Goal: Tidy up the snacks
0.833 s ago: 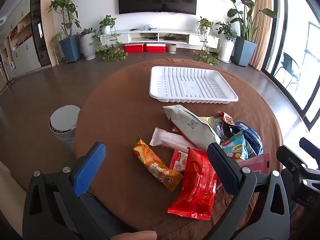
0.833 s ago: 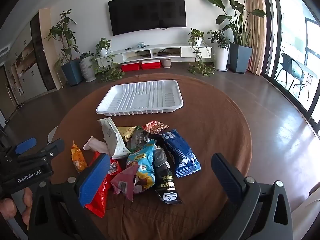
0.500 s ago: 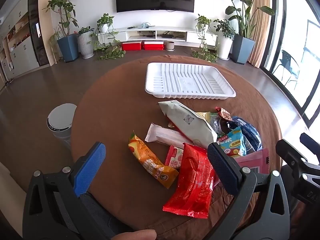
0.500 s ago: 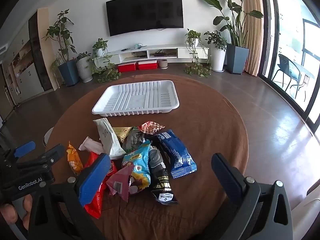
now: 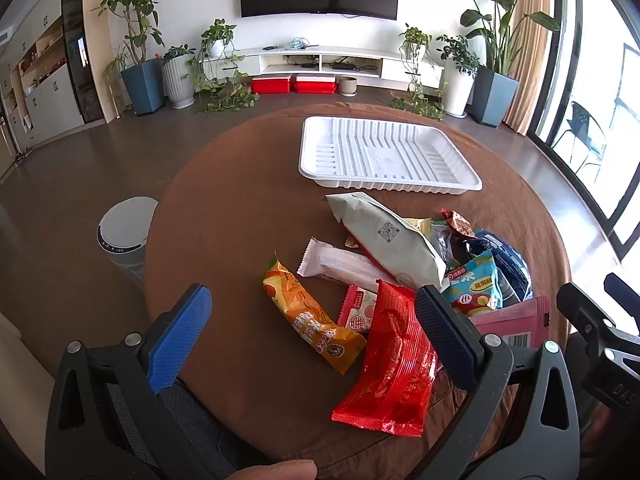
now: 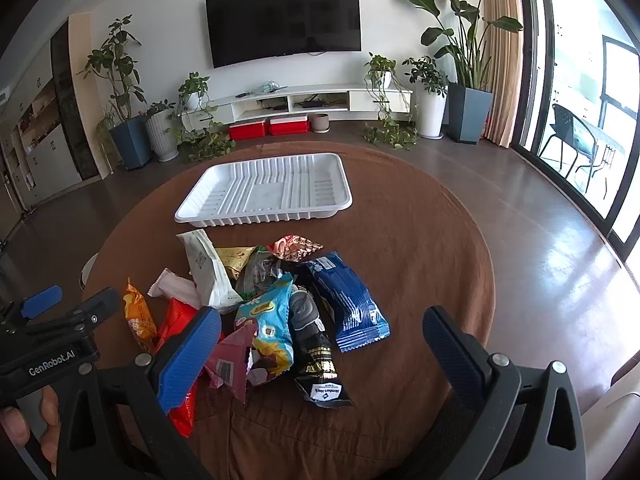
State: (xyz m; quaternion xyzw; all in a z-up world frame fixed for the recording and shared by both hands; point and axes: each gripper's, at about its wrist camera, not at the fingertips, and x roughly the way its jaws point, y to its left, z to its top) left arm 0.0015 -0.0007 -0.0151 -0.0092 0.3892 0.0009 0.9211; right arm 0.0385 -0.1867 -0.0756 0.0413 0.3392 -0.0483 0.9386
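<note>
Round brown table (image 5: 240, 208) in front of me, and at its far side the white tray (image 5: 390, 182), nothing in it yet. Between the tray and me lies the heap of snacks, all loose on the cloth. Biggest up top is the pale grey bag (image 5: 386, 236), leaning over the others. The red packet (image 5: 390, 364) is nearest my left gripper (image 5: 312, 330), the orange packet (image 5: 310, 320) just beside it, lying clear. On my right, the blue packet (image 6: 346, 300) sits at the heap's edge, nearest my right gripper (image 6: 322, 354). Both tongs are spread wide, nothing between the pads. I'd say start with the edge pieces: come down across a packet's narrow width, pinch mid-body, not the crimped end, and lift without dragging its neighbours.
</note>
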